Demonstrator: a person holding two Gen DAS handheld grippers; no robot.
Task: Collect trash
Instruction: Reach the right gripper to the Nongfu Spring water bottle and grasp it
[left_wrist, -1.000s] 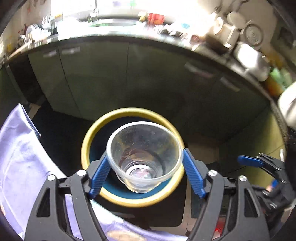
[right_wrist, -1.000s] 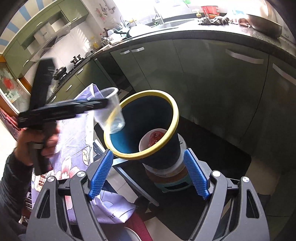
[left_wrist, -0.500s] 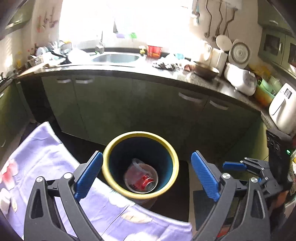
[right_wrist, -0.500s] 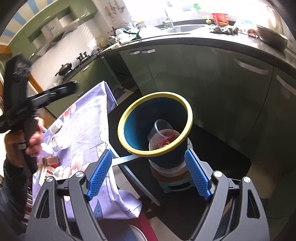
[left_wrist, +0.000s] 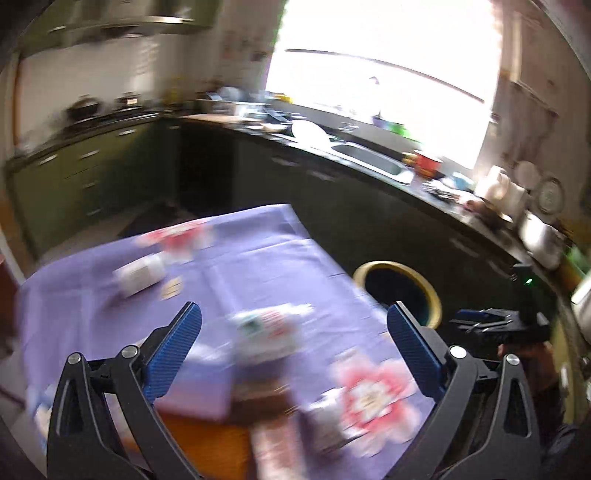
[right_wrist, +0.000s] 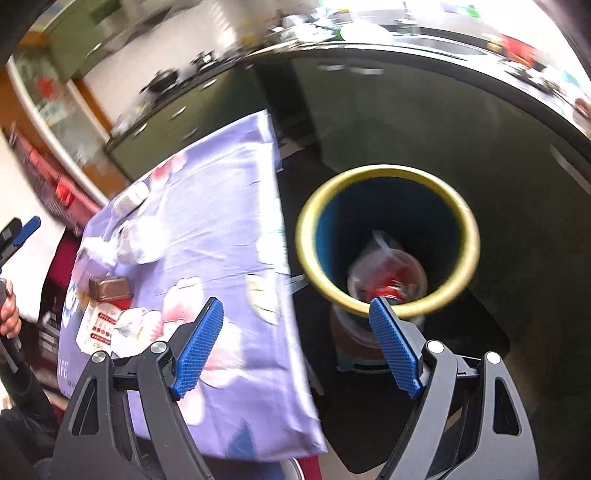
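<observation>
We hold both grippers wide apart and empty. The left gripper (left_wrist: 293, 343) hangs over the surface (left_wrist: 258, 258), a purple flowered cloth strewn with litter; the right gripper (right_wrist: 295, 341) looks across the cloth's right edge toward the bin (right_wrist: 388, 171).

The bin stands on the floor just off the right side of the surface, with a yellow rim and a blue inside. In it we see a clear cup (right_wrist: 384, 247) lying on something red; we cannot make out more.

What is left sits on the cloth. From the left wrist, a blurred white wrapper (left_wrist: 269, 328) lies right between the fingers, the nearest candidate. Farther off and to the left lies a white bottle (left_wrist: 140, 275), with a small card (left_wrist: 171, 291) just beside it. From the right wrist we also spot a brown box (right_wrist: 109, 288) and printed paper (right_wrist: 99, 325) near the cloth's left side.

The picture is smeared, so we judge the next grab needs a settled hand first. We would slow down, centre the wrapper between the pads, come down low enough to catch it without pinching the cloth, then close. A light, crumpled piece may slip or drag the fabric, so we would grip its bulk, not an edge.
</observation>
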